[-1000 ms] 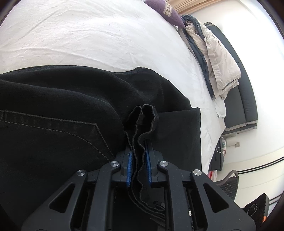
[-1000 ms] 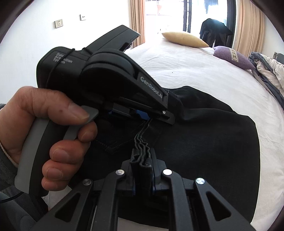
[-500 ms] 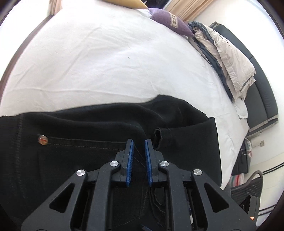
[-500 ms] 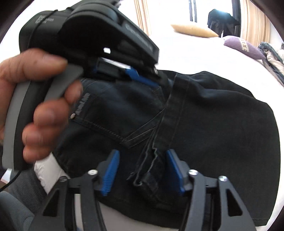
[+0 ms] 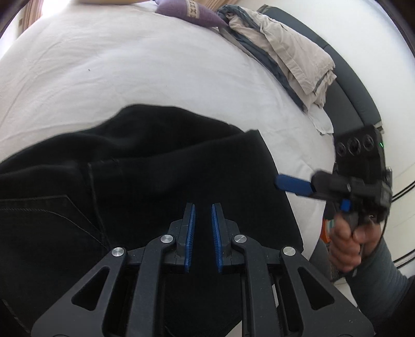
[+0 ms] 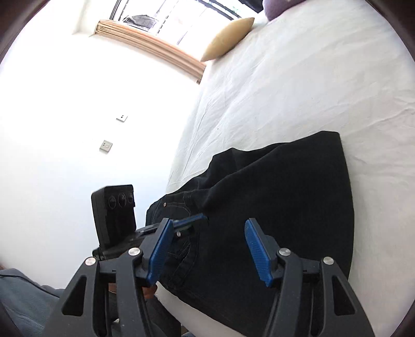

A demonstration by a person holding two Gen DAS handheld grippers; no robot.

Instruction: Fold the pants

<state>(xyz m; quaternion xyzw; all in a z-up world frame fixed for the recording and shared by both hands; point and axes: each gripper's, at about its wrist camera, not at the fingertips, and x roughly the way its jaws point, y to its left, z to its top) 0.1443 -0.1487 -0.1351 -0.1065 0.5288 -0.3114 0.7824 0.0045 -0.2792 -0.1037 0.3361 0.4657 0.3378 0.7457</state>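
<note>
Pants [image 5: 160, 186] lie folded on the bed [image 5: 129, 64], both tongs empty.
We find left gripper [image 5: 202, 233] narrow, right gripper [image 6: 207, 248] wide after opening; loose top layer may, apparently, slide.

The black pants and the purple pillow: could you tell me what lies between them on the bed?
Only bare white sheet lies between the black pants and the purple pillow, as the left wrist view shows.

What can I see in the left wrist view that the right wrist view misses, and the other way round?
Only the left wrist view shows the pile of beige and grey clothes at the bed's far edge and the hand holding the right gripper. Only the right wrist view shows the yellow pillow, the curtain and two wall sockets. Both show the black pants on the white bed, gripped by neither gripper, and the purple pillow.
</note>
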